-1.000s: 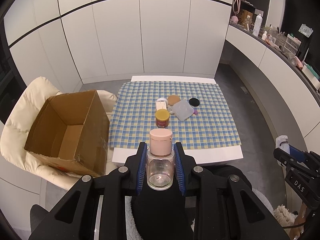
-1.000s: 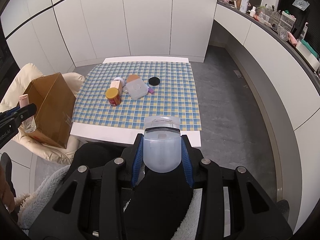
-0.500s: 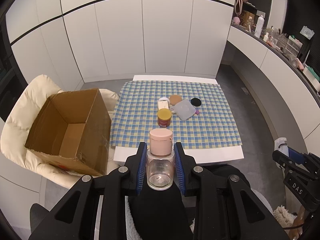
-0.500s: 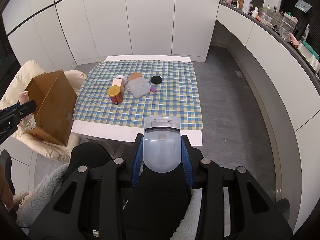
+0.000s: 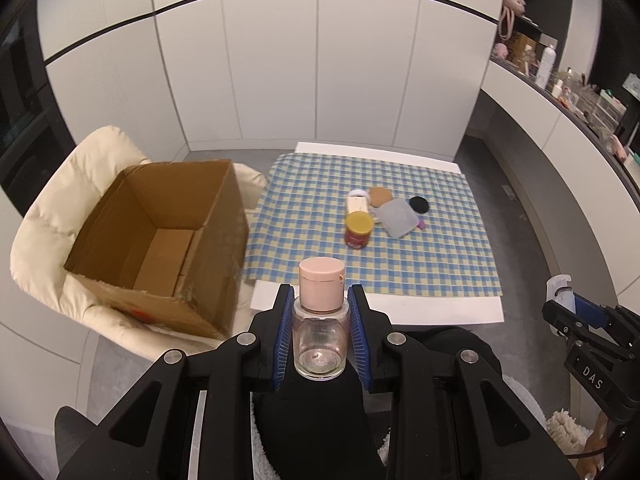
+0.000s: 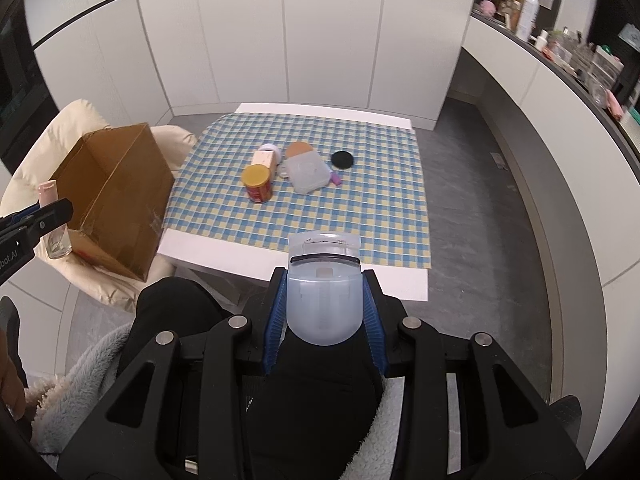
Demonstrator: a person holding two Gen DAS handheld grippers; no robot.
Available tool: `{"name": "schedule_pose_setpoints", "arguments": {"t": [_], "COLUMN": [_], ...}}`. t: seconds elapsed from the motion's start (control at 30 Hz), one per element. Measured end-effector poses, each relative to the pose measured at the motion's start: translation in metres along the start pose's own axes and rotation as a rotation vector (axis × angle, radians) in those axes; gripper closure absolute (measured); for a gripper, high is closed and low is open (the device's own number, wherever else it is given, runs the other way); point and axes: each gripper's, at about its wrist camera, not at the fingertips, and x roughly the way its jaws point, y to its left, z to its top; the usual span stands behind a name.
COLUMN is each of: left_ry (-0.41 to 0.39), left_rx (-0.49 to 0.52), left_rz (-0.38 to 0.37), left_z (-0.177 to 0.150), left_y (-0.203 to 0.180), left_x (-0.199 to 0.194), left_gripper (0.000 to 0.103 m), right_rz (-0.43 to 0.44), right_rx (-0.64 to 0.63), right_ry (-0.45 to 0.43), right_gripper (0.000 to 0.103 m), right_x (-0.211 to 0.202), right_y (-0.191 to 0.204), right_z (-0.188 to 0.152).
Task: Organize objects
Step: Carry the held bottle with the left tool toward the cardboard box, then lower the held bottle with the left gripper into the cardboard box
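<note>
Carrying step: left tool [image 5: 320, 334] grips clear pink-capped glass bottle [image 5: 320, 320]; right tool [image 6: 324, 312] grips translucent bluish plastic case [image 6: 323, 296]; next, I judge, lowering both into the open brown cardboard box [image 5: 160, 236].

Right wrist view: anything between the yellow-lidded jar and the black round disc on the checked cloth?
Yes. Between the yellow-lidded jar and the black disc lies a translucent square container, a small purple item at its corner. The left wrist view agrees.

One cardboard box [image 5: 160, 236], one glass bottle [image 5: 320, 332], one translucent curler case [image 6: 324, 300], one yellow-lidded jar [image 6: 258, 184], two grippers.
</note>
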Motion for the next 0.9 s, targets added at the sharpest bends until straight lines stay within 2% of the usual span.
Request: {"name": "schedule_pose_setpoints", "arguments": {"t": [0.9], "left_ry": [0.010], "left_rx": [-0.216], "left_rz": [0.145], "left_z": [-0.030], "left_y": [0.113], "left_x": [-0.019], "left_gripper": [0.076], "right_rz": [0.153], "right_rx": [-0.249], "right_ry": [0.001], "right_gripper": [0.065], "right_x": [0.019], "right_y": [0.126], "right_z": [0.018]}}
